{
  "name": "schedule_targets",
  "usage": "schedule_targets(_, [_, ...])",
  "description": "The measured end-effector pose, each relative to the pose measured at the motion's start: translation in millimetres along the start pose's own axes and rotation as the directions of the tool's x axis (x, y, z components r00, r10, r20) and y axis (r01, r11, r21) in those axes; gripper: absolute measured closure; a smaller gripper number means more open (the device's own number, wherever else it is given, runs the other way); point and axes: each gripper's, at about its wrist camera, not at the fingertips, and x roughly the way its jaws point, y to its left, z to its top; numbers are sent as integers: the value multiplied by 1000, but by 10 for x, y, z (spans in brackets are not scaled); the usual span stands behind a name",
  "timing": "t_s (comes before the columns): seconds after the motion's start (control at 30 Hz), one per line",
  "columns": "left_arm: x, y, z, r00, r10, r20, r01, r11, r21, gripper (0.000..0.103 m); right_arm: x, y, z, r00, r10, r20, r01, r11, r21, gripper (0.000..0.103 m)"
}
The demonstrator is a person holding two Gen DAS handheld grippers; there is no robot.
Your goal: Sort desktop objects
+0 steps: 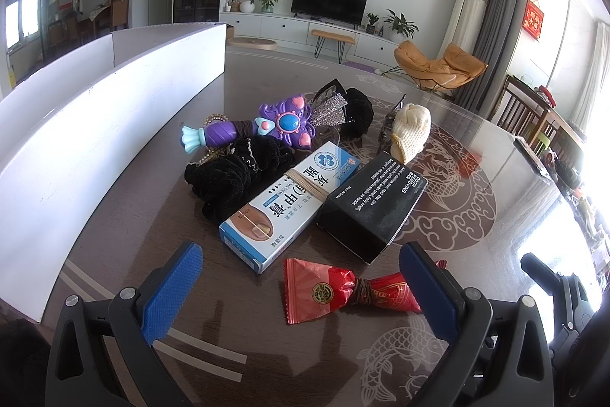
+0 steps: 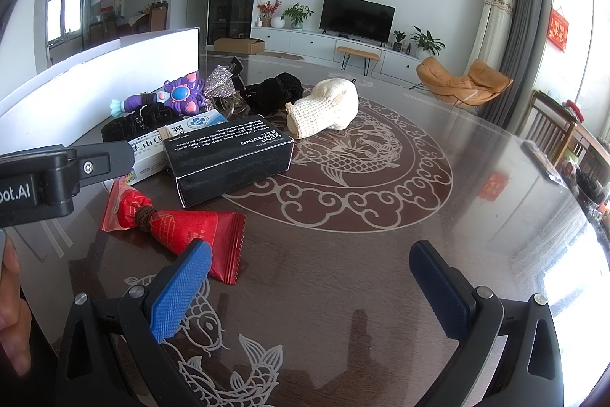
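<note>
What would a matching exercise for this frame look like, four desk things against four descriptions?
Things:
1. red candy wrapper
2. black box
3. toy wand
4. knitted cream pouch

Descriptions:
a. purple with pink hearts, lying among the black hair ties
b. tied round the middle with a brown band, nearest the open left tongs
c. white print on top, beside the blue and white box
d. alone on the fish pattern, far side of the pile

Pairs: 1-b, 2-c, 3-a, 4-d

Red candy wrapper (image 1: 343, 288), black box (image 1: 371, 208), purple toy wand (image 1: 267, 124), cream knitted glove (image 2: 324, 109).
</note>
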Motion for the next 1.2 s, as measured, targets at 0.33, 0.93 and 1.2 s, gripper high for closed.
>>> schedule_targets(0.33, [10, -4, -15, 1000, 1, -3, -1, 1000, -1, 0, 1, 2, 0, 1000, 0, 0, 0, 1000, 0, 0])
schedule_targets(0.93, [-1, -5, -7, 1000, 1, -18, -1, 1000, -5, 0, 2, 4, 3, 1000, 0, -1, 0, 1000, -1, 0])
schedule_targets(1.2, [-16, 2, -1, 1000, 1, -29, -1, 1000, -8, 0, 3, 53, -27, 1000, 2, -5, -2, 1000, -8, 0])
